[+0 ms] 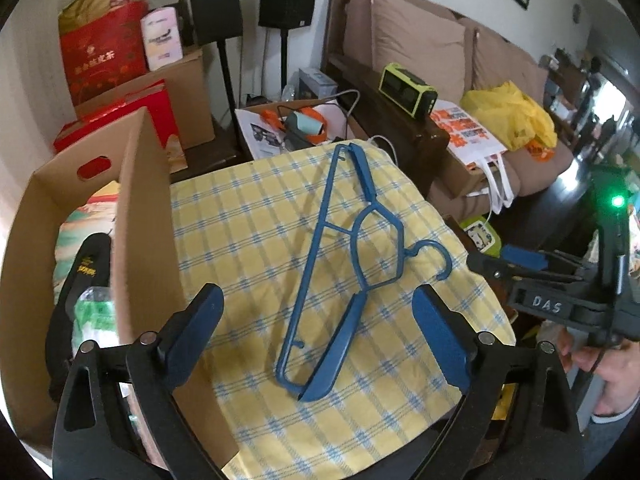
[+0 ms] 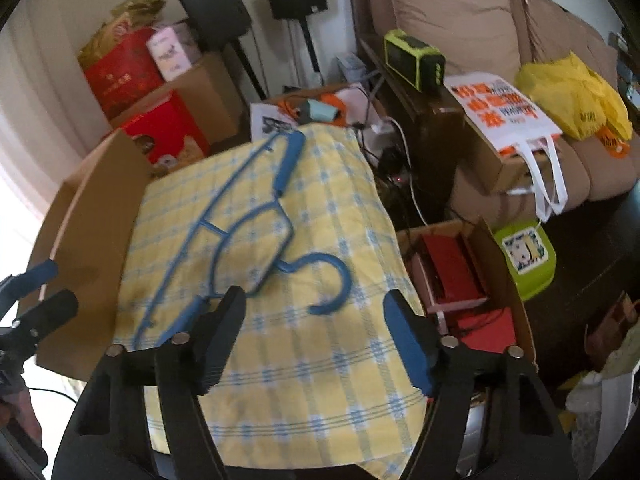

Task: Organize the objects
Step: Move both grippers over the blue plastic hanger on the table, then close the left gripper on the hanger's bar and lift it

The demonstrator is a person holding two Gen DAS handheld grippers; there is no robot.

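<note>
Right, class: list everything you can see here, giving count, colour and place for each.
clothes hanger: one, blue, flat on the cloth
checked cloth: one, yellow and blue, covering the table
open cardboard box: one, brown, left of the cloth
speakers: two, black, on stands behind
radio: one, green and black, on the dark wood sofa arm
plastic bag: one, yellow, on the sofa
left gripper: black, blue pads, open
right gripper: black, blue pads, open
</note>
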